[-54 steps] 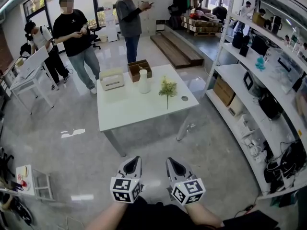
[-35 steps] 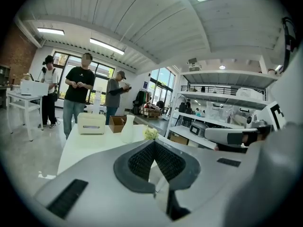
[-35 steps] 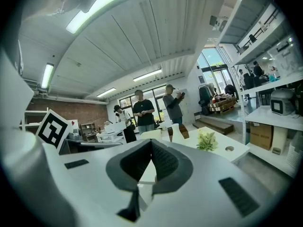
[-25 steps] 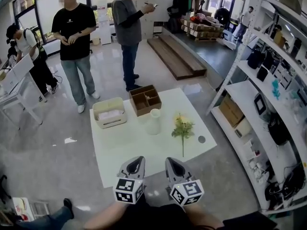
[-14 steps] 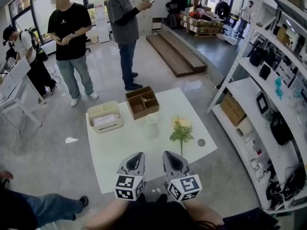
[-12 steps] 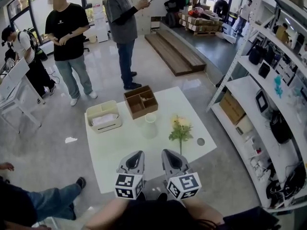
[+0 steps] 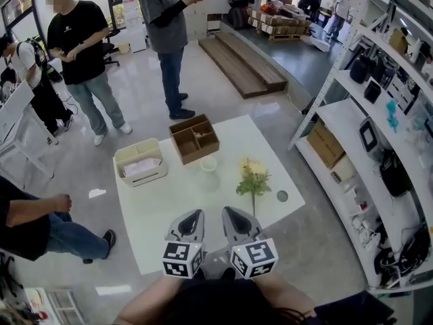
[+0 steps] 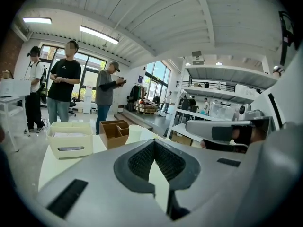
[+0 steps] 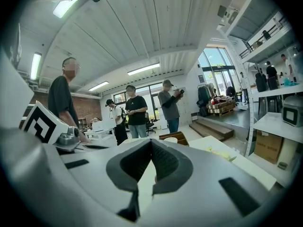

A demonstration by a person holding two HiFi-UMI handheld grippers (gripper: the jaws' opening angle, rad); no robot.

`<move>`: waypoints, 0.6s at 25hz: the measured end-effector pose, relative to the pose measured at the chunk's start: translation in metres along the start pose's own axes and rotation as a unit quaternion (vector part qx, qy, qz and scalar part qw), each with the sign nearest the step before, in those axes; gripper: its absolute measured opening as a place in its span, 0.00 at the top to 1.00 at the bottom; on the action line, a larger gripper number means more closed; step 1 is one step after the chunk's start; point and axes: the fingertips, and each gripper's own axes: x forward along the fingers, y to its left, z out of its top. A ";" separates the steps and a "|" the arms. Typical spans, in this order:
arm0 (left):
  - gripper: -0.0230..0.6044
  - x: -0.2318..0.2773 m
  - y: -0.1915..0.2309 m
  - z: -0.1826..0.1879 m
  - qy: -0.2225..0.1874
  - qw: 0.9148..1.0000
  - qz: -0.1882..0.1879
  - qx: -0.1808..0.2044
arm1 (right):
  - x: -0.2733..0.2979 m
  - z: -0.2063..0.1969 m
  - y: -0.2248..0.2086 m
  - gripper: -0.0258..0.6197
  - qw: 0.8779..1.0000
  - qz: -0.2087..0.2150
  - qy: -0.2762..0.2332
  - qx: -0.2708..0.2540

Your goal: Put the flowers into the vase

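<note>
Head view: white table (image 7: 169,205) on glossy grey floor (image 7: 318,249), shelving (image 7: 379,120) right, bystanders (image 7: 164,26) beyond, flowers (image 7: 252,179) lying flat right of white vase (image 7: 208,164), yellow blooms, green leaves, thin stem; left gripper view: left gripper (image 8: 154,140) jaws clenched together; right gripper view: right gripper (image 9: 151,140) likewise clenched.

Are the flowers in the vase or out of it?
Out. The flowers lie flat on the white table, to the right of the vase and apart from it.
</note>
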 end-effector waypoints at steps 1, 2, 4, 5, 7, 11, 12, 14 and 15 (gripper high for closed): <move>0.96 0.003 0.001 -0.001 0.001 1.000 -0.002 0.000 | 0.001 -0.002 -0.003 0.96 1.000 -0.004 0.003 0.001; 0.96 0.006 0.001 -0.001 0.003 1.000 -0.003 0.001 | 0.003 -0.005 -0.008 0.96 1.000 -0.010 0.005 0.003; 0.96 0.012 0.003 -0.002 0.008 1.000 -0.004 0.001 | 0.005 -0.011 -0.022 0.96 1.000 -0.024 0.013 0.010; 0.96 0.016 0.005 -0.004 0.011 1.000 -0.004 0.000 | 0.007 -0.015 -0.030 0.96 0.999 -0.031 0.019 0.014; 0.96 0.024 0.007 -0.009 0.021 1.000 -0.005 -0.002 | 0.013 -0.023 -0.044 0.96 0.998 -0.044 0.034 0.018; 0.96 0.040 0.006 -0.020 0.040 0.999 -0.010 -0.004 | 0.027 -0.054 -0.081 0.96 0.993 -0.078 0.086 0.017; 0.96 0.042 0.006 -0.021 0.043 0.999 -0.011 -0.004 | 0.030 -0.065 -0.096 0.96 0.990 -0.091 0.106 0.019; 0.96 0.046 0.006 -0.023 0.048 0.999 -0.014 -0.006 | 0.034 -0.091 -0.129 0.96 0.981 -0.114 0.154 0.030; 0.96 0.049 0.007 -0.024 0.051 0.999 -0.016 -0.009 | 0.037 -0.106 -0.146 0.96 0.975 -0.122 0.181 0.038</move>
